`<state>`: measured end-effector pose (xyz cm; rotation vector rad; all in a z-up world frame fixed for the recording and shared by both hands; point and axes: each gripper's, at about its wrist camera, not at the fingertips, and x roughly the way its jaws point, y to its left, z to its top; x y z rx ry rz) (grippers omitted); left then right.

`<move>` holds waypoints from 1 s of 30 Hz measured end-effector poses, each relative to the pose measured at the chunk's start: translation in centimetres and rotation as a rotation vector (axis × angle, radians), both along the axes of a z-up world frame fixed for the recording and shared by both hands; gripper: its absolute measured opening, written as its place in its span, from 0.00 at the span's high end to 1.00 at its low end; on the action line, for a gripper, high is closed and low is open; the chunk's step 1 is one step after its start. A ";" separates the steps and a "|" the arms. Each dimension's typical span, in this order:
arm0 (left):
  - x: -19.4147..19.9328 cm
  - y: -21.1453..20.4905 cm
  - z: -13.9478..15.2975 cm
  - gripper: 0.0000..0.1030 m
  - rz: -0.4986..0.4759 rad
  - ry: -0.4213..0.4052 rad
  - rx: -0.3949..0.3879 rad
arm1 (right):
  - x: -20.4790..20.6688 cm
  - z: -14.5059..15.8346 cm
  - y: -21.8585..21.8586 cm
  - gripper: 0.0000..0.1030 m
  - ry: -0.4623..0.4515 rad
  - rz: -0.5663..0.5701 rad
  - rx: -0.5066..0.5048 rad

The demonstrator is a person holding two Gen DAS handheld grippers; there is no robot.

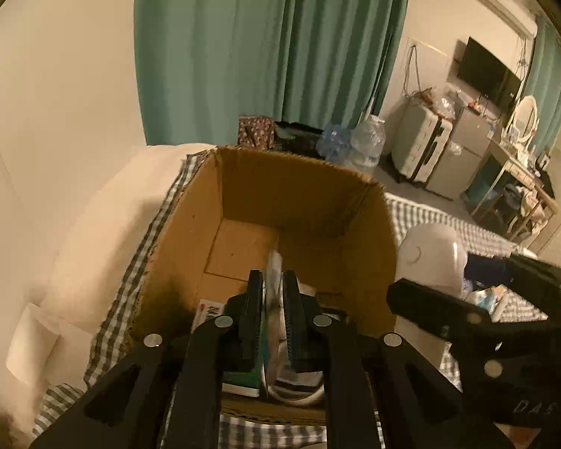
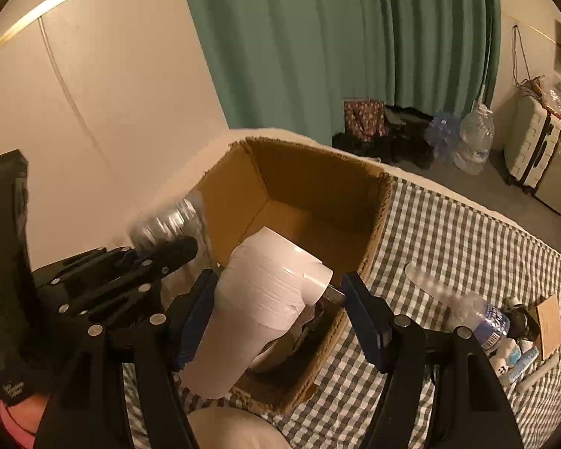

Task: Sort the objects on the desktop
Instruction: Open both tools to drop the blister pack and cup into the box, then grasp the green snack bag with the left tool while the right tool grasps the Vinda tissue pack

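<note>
Taking the cardboard box (image 1: 299, 202) as the landmark and working outward from the cameras: nearest the left wrist camera, the left gripper (image 1: 273, 292) hangs over the box's near edge with its jaws almost together on a thin, pale, foil-like item (image 1: 274, 280) standing on edge between the pads. Whether the pads are pressing it or have just let go cannot be told (in the right wrist view it shows only as a silvery blur). Below it, on the box floor at the near wall, a green-edged book (image 1: 243, 381) and a white rounded thing (image 1: 299, 393) already lie, with a printed card (image 1: 207, 308) beside them.

The right gripper (image 2: 280, 299) is over the box's near right corner, jaws fairly wide and clamped on a stack of white paper cups (image 2: 258, 310) tilted toward the box opening.

My judgement: sorting is partly done. Some things are in the box, and two more are about to go in.

Outside the box, to its right on the checked cloth (image 2: 448, 232), several things are left: a plastic water bottle (image 2: 482, 318) lying on its side, a small brown card box (image 2: 549, 321), and small pale packets (image 2: 516, 359) too tiny to identify. Beyond the box, the teal curtain (image 2: 336, 37) hangs.
</note>
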<state>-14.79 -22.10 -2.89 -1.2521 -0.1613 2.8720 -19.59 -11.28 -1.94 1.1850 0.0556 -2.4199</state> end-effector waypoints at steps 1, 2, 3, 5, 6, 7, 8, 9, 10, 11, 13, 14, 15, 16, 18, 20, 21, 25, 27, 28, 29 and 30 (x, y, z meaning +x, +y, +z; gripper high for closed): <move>0.0 -0.3 -0.2 0.75 0.006 -0.005 0.000 | -0.1 -0.1 -0.2 0.34 -0.001 0.002 0.003; 0.1 -0.7 -0.4 0.55 0.022 -0.011 0.004 | -0.3 -0.2 -0.4 0.34 0.000 0.000 -0.001; 0.2 -1.1 -0.4 0.33 0.045 -0.010 0.007 | -0.5 -0.1 -0.4 0.32 0.002 -0.011 -0.013; 0.6 -1.8 -0.2 0.21 0.086 0.008 0.002 | -0.6 0.4 0.1 0.21 0.007 -0.044 -0.030; 0.9 -1.9 0.0 0.18 0.102 0.013 -0.005 | -0.6 0.6 0.4 0.20 0.012 -0.058 -0.038; 1.0 -2.0 0.2 0.13 0.112 0.014 -0.011 | -0.6 0.7 0.8 0.20 0.016 -0.069 -0.045; 1.1 -2.0 0.3 0.08 0.122 0.011 -0.014 | -0.5 0.9 1.1 0.20 0.019 -0.073 -0.045; 1.3 -2.0 0.6 0.07 0.132 0.010 -0.014 | -0.4 1.0 1.4 0.20 0.022 -0.079 -0.043; 1.5 -1.9 0.9 0.07 0.134 0.010 -0.005 | -0.2 1.2 2.1 0.20 0.032 -0.101 -0.042; 1.7 -1.7 1.2 0.07 0.127 0.010 0.013 | -0.2 1.4 2.7 0.20 0.038 -0.119 -0.043; 2.4 -0.8 2.0 0.07 0.119 0.020 0.042 | 0.5 1.9 4.5 0.20 0.040 -0.150 -0.064; 2.8 0.2 2.7 0.05 0.117 0.031 0.042 | 0.9 2.1 5.4 0.20 0.041 -0.162 -0.074; 3.0 0.8 3.1 0.00 0.114 0.037 0.039 | 1.2 2.5 6.3 0.20 0.045 -0.177 -0.077; 3.2 1.8 3.6 0.00 0.108 0.045 0.035 | 2.0 3.1 7.7 0.20 0.059 -0.205 -0.076; 4.0 4.1 4.5 0.00 0.076 0.074 0.036 | 3.1 3.9 9.8 0.19 0.077 -0.236 -0.072; 4.4 6.6 5.0 0.00 0.045 0.092 0.035 | 4.6 4.6 12.5 0.17 0.101 -0.278 -0.069; 4.7 8.1 5.1 0.00 0.023 0.098 0.033 | 5.2 4.9 13.7 0.17 0.112 -0.298 -0.068; 5.1 13.3 3.8 0.00 -0.050 0.082 0.066 | 8.2 4.9 19.5 0.15 0.125 -0.378 -0.042; 5.3 15.9 2.4 0.00 -0.084 0.060 0.091 | 9.4 4.3 22.1 0.15 0.119 -0.418 -0.031; 5.3 17.0 1.8 0.00 -0.092 0.048 0.092 | 10.1 3.8 23.8 0.14 0.102 -0.441 -0.026; 5.3 18.6 0.8 0.00 -0.109 0.033 0.087 | 10.6 3.3 24.9 0.14 0.089 -0.454 -0.026; 5.2 19.6 0.1 0.00 -0.121 0.021 0.078 | 11.0 2.7 26.1 0.14 0.075 -0.471 -0.028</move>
